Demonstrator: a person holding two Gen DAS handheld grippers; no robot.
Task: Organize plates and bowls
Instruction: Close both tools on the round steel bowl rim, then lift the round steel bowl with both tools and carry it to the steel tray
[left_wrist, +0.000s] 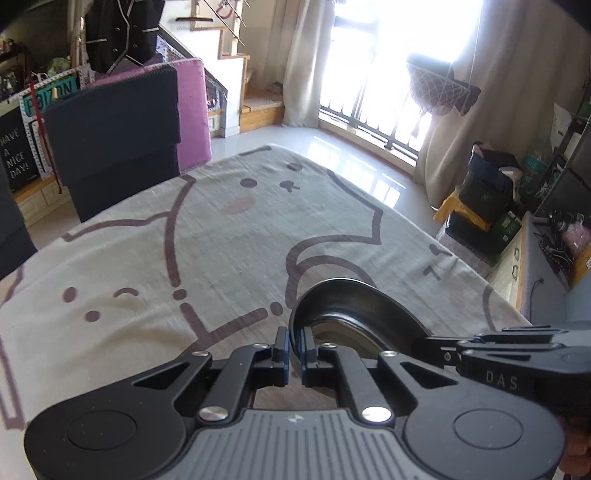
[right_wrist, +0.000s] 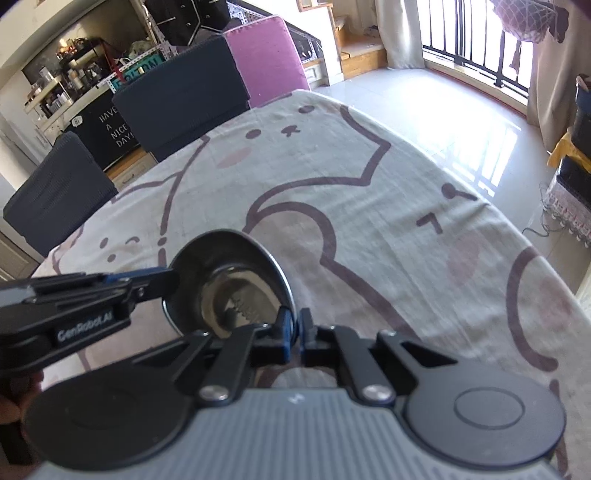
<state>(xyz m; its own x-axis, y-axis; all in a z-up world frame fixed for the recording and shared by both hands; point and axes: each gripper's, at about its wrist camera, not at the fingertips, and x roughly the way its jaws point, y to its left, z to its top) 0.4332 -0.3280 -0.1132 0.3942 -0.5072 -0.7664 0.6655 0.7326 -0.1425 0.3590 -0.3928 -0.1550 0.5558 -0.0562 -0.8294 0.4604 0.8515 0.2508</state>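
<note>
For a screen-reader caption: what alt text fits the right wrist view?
Both grippers pinch opposite rim edges of one shiny metal bowl: right gripper near, left gripper from the left, above a cartoon-print tablecloth.

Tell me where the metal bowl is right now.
The metal bowl sits low and centre-right in the left wrist view, over the cartoon tablecloth, its rim pinched by the left gripper and the right gripper.
</note>
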